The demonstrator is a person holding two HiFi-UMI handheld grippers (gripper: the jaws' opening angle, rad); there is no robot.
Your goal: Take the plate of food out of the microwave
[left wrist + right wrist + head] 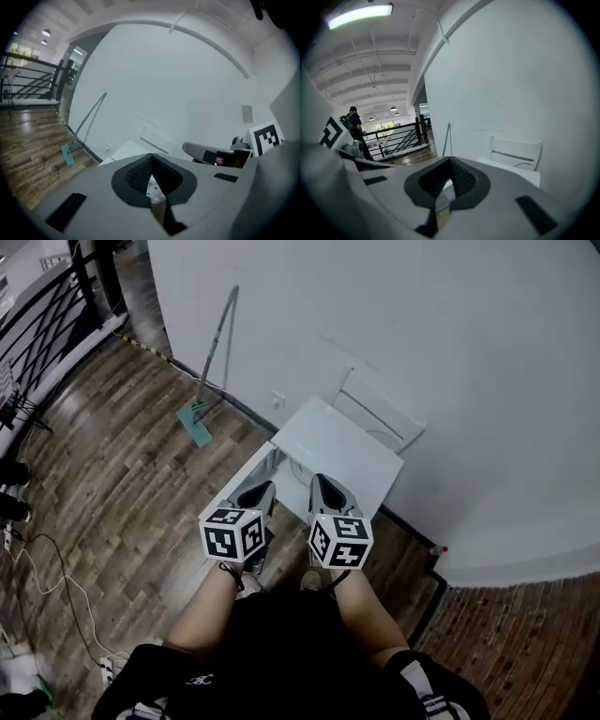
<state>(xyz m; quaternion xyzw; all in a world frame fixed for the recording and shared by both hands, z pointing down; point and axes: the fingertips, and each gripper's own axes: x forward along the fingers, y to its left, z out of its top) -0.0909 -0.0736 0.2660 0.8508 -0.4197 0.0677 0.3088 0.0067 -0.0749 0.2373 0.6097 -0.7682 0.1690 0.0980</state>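
No microwave and no plate of food show in any view. In the head view my left gripper [266, 489] and my right gripper [319, 482] are held side by side at waist height, pointing at the near edge of a small white table [342, 454]. Each carries its marker cube just behind the jaws. The left gripper [151, 157] has its dark ribbed jaws closed to a point, with nothing between them. The right gripper [450, 160] looks the same, shut and empty. The tabletop looks bare.
A white chair [380, 409] stands behind the table against the white wall. A mop [212, 367] leans on the wall to the left. A black railing [47, 324] runs at the far left, and cables [56, 587] lie on the wooden floor. A person [354, 124] stands far off by the railing.
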